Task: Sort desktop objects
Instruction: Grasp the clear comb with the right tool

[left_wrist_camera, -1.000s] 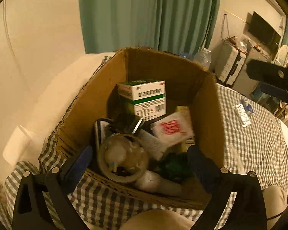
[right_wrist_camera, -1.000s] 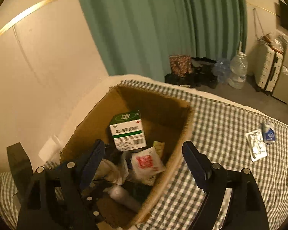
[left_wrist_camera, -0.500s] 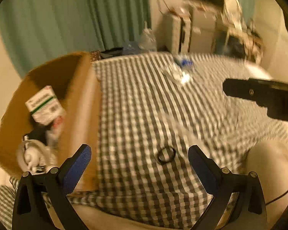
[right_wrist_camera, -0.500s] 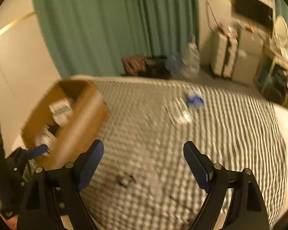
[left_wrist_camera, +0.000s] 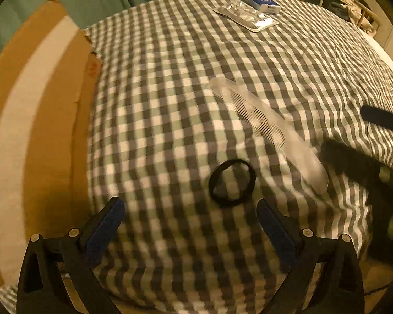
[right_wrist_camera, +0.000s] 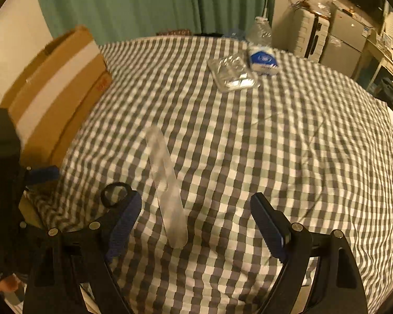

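A black hair tie (left_wrist_camera: 232, 181) lies on the checked cloth (left_wrist_camera: 170, 91), just ahead of my open left gripper (left_wrist_camera: 190, 221). Right beside it a clear plastic comb (left_wrist_camera: 264, 128) lies slantwise. In the right wrist view the comb (right_wrist_camera: 166, 183) runs between the fingers of my open right gripper (right_wrist_camera: 195, 218), and the hair tie (right_wrist_camera: 115, 195) peeks out behind its left finger. Neither gripper holds anything. Farther off lie a foil blister pack (right_wrist_camera: 232, 73) and a blue-and-white tissue pack (right_wrist_camera: 262, 60). The left gripper (right_wrist_camera: 43, 174) shows at the left edge of the right wrist view.
A cardboard box (right_wrist_camera: 57, 86) stands at the left on the cloth, its side facing me (left_wrist_camera: 39, 130). Behind the bed hang green curtains (right_wrist_camera: 149, 2). A water bottle (right_wrist_camera: 260, 30), a suitcase (right_wrist_camera: 310, 36) and shelves stand at the back right.
Both grippers have swung away from above the box to the right and sunk toward the cloth. The hair tie and comb now lie close in front of them.
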{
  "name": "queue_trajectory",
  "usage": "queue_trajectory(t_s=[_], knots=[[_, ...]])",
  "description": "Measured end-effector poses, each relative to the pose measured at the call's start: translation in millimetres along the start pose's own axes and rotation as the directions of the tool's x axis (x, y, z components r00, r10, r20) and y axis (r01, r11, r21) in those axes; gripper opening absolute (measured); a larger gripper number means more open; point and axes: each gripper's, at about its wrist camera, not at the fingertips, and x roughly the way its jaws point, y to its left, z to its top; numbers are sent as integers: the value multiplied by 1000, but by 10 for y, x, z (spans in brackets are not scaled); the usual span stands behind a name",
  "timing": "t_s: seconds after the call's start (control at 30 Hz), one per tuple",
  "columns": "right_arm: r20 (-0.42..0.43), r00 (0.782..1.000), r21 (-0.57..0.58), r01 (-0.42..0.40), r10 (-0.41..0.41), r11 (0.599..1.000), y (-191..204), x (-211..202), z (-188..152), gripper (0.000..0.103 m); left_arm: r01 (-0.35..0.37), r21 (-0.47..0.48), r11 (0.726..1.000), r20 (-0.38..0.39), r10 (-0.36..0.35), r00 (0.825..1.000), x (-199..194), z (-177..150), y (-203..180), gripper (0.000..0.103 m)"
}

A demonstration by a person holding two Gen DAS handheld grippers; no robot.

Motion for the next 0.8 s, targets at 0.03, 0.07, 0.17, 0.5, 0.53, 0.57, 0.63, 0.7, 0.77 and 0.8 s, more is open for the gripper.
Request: queue_trajectory(t_s=[0.03, 0.07, 0.17, 0.5, 0.53, 0.57, 0.63, 0.7, 0.77, 0.8], knots=[[-18, 1000, 5, -12, 12, 1000, -7, 39, -7, 85, 10, 5, 1000, -7, -10, 1000, 30, 21, -20, 103], [-27, 999, 12, -21, 21, 1000, -15, 82, -7, 85, 19, 13, 1000, -23, -19, 1000, 87, 50, -56, 103], [-50, 999, 27, -21, 22, 999, -29, 137, -30, 85, 49, 12, 999, -81, -48, 996, 254, 102, -111, 102], [-76, 997, 83, -22, 28, 996, -133, 174, -46, 85, 144, -109, 984, -13, -146, 989, 141, 154, 119, 34], [-73, 997, 83, -21, 27, 996, -132, 162, -46, 85, 177, -143, 974, 0, -179, 984, 110, 147, 226, 17], [-73, 997, 82, -20, 26, 996, -131, 157, -42, 85, 196, -171, 966, 7, -198, 980, 96, 140, 302, 13], [-74, 997, 76, -19, 25, 997, -116, 156, -44, 85, 212, -221, 952, 22, -213, 977, 67, 123, 450, 9], [-73, 997, 66, -23, 28, 998, -98, 178, -13, 85, 198, -251, 948, 51, -191, 980, 3, 123, 568, 8], [-71, 997, 45, -37, 40, 998, -46, 195, 2, 85, 197, -261, 945, 77, -183, 980, -51, 158, 642, 8], [-74, 996, 31, -44, 46, 999, -7, 222, 14, 85, 200, -262, 944, 87, -183, 979, -45, 186, 692, 8]])
